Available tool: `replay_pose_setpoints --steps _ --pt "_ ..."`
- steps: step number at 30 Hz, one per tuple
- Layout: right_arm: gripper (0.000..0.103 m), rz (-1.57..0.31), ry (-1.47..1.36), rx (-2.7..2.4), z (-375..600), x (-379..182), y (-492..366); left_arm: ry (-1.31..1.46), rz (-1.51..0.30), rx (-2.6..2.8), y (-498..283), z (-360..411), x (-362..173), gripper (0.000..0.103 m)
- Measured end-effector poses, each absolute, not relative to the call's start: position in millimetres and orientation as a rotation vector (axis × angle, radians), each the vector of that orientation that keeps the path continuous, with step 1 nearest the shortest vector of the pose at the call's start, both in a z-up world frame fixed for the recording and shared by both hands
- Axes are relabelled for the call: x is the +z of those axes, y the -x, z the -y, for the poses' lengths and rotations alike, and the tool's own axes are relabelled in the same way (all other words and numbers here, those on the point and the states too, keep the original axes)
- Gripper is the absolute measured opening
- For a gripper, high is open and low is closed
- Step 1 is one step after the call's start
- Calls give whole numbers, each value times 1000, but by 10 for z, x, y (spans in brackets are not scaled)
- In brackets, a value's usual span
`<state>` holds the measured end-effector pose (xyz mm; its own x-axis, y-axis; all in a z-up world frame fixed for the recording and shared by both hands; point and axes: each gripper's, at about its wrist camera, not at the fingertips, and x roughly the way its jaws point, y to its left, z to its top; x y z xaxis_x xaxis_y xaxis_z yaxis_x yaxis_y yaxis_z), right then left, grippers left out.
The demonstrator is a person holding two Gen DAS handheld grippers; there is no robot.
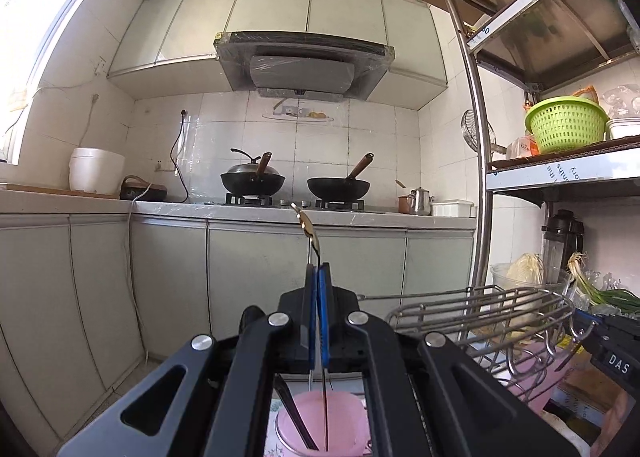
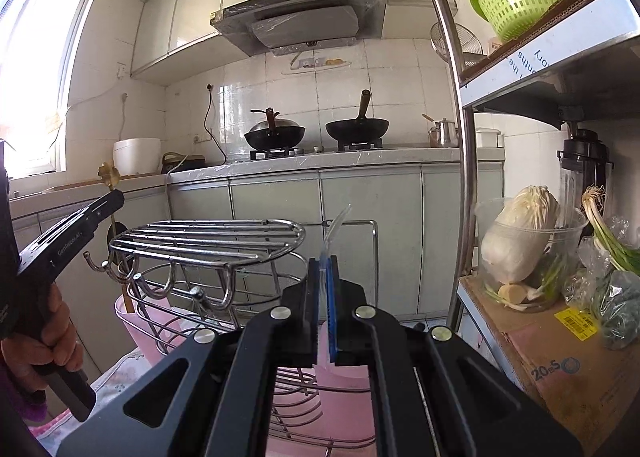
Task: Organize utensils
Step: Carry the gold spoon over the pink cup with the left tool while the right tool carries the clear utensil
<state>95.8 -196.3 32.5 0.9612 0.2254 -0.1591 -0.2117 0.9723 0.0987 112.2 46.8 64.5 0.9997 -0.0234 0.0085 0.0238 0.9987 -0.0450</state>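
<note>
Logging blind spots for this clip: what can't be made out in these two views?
- Left gripper holds a gold utensil; its lower end inside the pink cup is cut off by the left wrist view's bottom edge.
- Right gripper clamps a clear plastic piece; see-through, so what it is stays unclear.
- Wire rack base: hidden behind the gripper body in the right wrist view.

We see a slim gold-handled spoon [image 1: 308, 225] standing upright at frame centre, its lower end in a pink cup [image 1: 322, 423] beside dark chopsticks [image 1: 294, 415]
</note>
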Motion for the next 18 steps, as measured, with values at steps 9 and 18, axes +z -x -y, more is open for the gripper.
replay_pose_setpoints --steps 9,18 --pt "4 -183 -113 188 1924 257 -836 143 -118 -34 -1012 -654 376 1" --pt "4 -208 -194 132 2009 260 -770 259 -276 -65 -1197 -857 216 1"
